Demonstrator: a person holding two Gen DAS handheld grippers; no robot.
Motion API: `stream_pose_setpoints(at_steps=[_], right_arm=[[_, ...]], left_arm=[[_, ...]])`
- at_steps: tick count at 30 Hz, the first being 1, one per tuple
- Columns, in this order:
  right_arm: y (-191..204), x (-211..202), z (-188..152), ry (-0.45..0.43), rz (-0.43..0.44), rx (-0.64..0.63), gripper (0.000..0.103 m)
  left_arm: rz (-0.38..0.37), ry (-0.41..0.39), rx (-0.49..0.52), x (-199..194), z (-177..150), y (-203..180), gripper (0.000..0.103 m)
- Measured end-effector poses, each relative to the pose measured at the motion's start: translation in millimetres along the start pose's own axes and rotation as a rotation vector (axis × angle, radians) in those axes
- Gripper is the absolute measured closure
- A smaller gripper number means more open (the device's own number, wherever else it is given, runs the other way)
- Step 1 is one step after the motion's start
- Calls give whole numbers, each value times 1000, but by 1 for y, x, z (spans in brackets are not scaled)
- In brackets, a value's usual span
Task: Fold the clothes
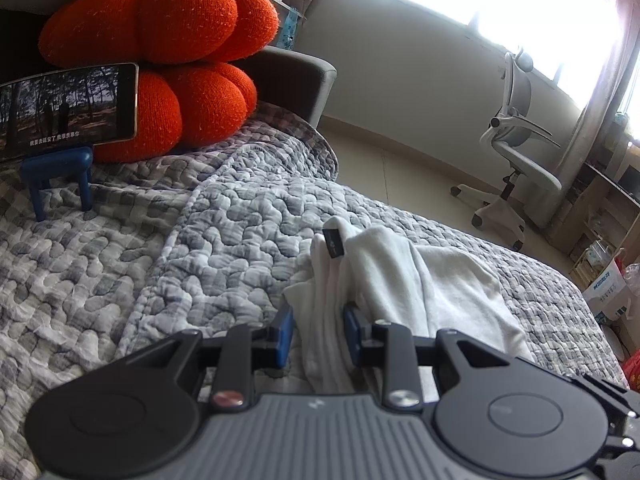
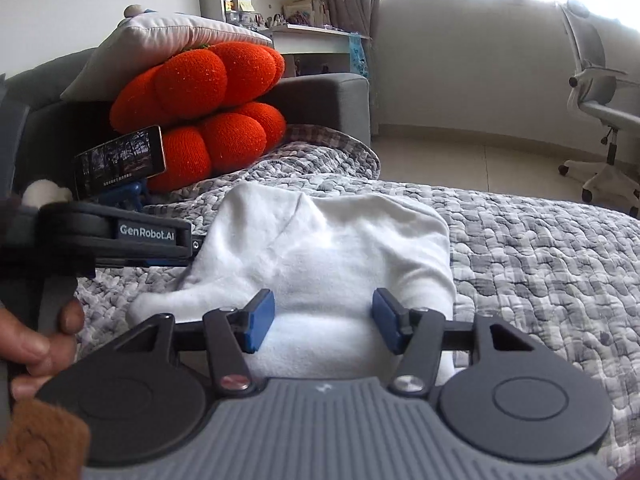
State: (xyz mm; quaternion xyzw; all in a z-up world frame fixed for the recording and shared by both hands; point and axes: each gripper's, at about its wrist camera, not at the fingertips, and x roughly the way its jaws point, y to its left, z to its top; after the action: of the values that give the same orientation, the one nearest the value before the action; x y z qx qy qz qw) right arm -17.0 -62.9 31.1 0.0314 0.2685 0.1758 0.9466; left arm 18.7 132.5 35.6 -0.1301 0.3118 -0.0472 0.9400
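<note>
A white garment [image 2: 340, 248] lies bunched on the grey quilted bed cover [image 2: 540, 264], with a black label [image 1: 333, 243] showing at its far end. My left gripper [image 1: 319, 330] is shut on a thick fold of the white garment [image 1: 440, 280], which fills the gap between the blue pads. In the right wrist view the left gripper [image 2: 195, 245] shows side-on at the garment's left edge, held by a hand [image 2: 36, 344]. My right gripper [image 2: 323, 322] is open over the garment's near edge, with its blue pads wide apart and not pinching the cloth.
Two orange pumpkin cushions [image 1: 160, 28] are stacked against the grey sofa arm [image 1: 296, 76] at the back. A phone [image 1: 68, 108] playing video stands on a blue stand [image 1: 56, 176] in front of them. An office chair [image 1: 516, 128] stands on the floor beyond the bed.
</note>
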Motion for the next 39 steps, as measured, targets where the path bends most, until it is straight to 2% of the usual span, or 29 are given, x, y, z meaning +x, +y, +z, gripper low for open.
stream_pose_setpoints(at_steps=[4, 8, 10, 13, 21, 28, 29, 31, 33, 37, 39], right_arm=[[-24, -24, 3, -28, -4, 137, 39], [-63, -28, -8, 12, -2, 326, 38], [-75, -27, -17, 38, 36, 398, 38], [-82, -26, -26, 45, 140, 481, 38], [-84, -21, -30, 4, 220, 576, 36], [-73, -16, -27, -17, 187, 564, 32], [-72, -15, -26, -16, 174, 563, 33], [-71, -15, -25, -8, 141, 566, 50], [-71, -16, -25, -7, 126, 574, 61], [-68, -19, -21, -10, 105, 571, 67], [-64, -21, -17, -14, 100, 561, 68]], left_arm=[[-5, 3, -9, 0, 0, 2, 72], [-2, 2, -5, 0, 0, 1, 72], [-2, 2, -6, 0, 0, 1, 72], [-1, 2, -5, 0, 0, 1, 72], [-1, 1, -4, 1, 1, 2, 71], [-7, 5, -14, 2, 1, 4, 70], [-7, 5, -13, 2, 1, 4, 70], [-9, 4, -9, 2, 1, 5, 69], [-13, 4, -5, 2, 1, 5, 69], [-35, 10, 0, 2, 1, 8, 69], [-34, 11, -1, 3, 1, 10, 65]])
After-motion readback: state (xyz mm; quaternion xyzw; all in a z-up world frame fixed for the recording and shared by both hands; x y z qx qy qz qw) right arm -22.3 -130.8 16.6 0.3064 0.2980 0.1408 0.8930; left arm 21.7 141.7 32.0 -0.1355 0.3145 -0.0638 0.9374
